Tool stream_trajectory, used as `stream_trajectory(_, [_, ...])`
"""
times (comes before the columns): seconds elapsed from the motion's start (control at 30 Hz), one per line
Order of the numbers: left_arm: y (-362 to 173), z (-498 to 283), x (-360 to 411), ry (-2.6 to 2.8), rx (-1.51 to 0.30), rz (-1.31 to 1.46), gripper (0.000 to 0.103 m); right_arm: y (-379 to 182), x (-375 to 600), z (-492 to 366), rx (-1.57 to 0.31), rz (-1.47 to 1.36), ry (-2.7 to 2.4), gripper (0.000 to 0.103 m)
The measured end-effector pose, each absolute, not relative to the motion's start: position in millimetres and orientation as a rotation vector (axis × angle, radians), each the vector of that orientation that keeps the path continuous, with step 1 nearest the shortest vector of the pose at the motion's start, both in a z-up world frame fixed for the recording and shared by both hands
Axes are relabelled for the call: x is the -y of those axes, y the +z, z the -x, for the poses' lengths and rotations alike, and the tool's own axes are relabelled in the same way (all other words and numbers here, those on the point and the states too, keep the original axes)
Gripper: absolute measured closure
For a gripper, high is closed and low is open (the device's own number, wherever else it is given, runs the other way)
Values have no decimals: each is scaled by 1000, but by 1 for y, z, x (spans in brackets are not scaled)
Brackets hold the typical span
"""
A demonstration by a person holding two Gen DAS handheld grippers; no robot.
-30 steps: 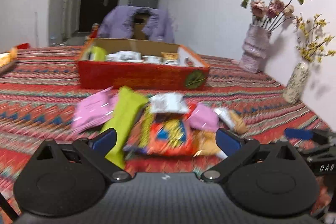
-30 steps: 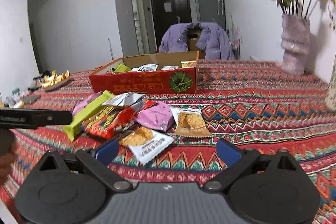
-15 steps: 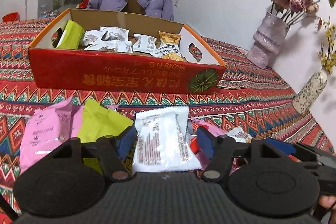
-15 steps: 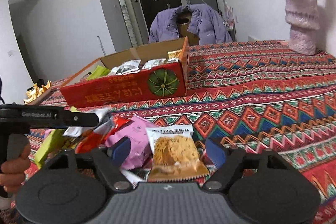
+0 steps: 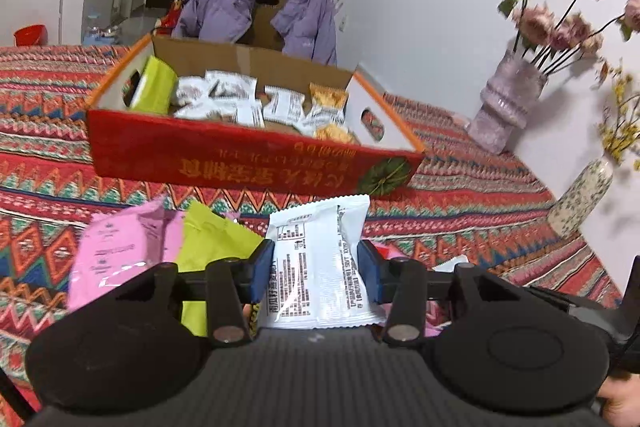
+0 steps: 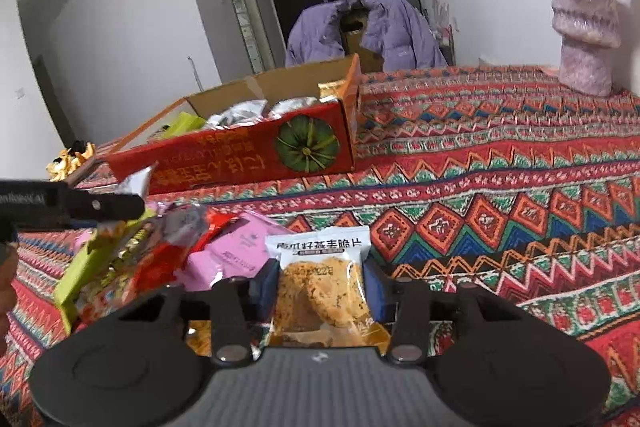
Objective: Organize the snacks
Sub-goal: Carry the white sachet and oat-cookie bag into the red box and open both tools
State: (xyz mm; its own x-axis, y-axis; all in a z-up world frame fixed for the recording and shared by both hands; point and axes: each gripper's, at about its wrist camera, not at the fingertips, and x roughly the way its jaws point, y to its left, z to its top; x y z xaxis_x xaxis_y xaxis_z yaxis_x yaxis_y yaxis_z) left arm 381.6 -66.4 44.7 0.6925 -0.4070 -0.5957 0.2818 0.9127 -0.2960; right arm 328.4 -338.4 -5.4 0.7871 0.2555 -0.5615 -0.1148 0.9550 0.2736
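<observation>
My left gripper [image 5: 316,269] is shut on a white snack packet [image 5: 320,259], held just in front of the red cardboard box [image 5: 240,163] that holds several snack packets. My right gripper [image 6: 320,287] is shut on a clear packet of golden oat crisps [image 6: 324,291], lifted slightly over the patterned cloth. A pile of loose snacks lies below: a pink packet [image 5: 112,255], a lime-green packet [image 5: 208,247] and a red packet [image 6: 168,259]. The red box also shows in the right wrist view [image 6: 248,159], to the far left. The left gripper's body [image 6: 68,205] crosses that view's left edge.
A purple vase of dried roses [image 5: 504,111] and a speckled vase [image 5: 580,195] stand by the right wall. A chair draped with a purple jacket [image 5: 256,7] stands behind the table. A tray of yellow items [image 6: 72,161] sits at the far left.
Both grippers moved down and forward to the snack pile and closed: the left on the white packet, the right on the oat crisp packet. Both packets now sit lifted between the fingers.
</observation>
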Motion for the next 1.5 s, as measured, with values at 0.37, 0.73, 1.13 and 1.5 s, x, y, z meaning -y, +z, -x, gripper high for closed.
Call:
stream_trajectory(0.37, [75,-287,47,-345,-629,151,57,36,335,-252,-530,-210,231,60])
stream_trajectory(0.73, [87,-226,30,-329,-565,147,57,56,314,-196,-471,-178,264,60])
stream_trajectory(1.13, [102,-255,18,-396,-575,170,57,73,305,-207,-451,-182,279,60])
stream_trajectory(1.5, [149,-437,39,-400,-532,63,57,119,296,-375,-430,-122,348,60])
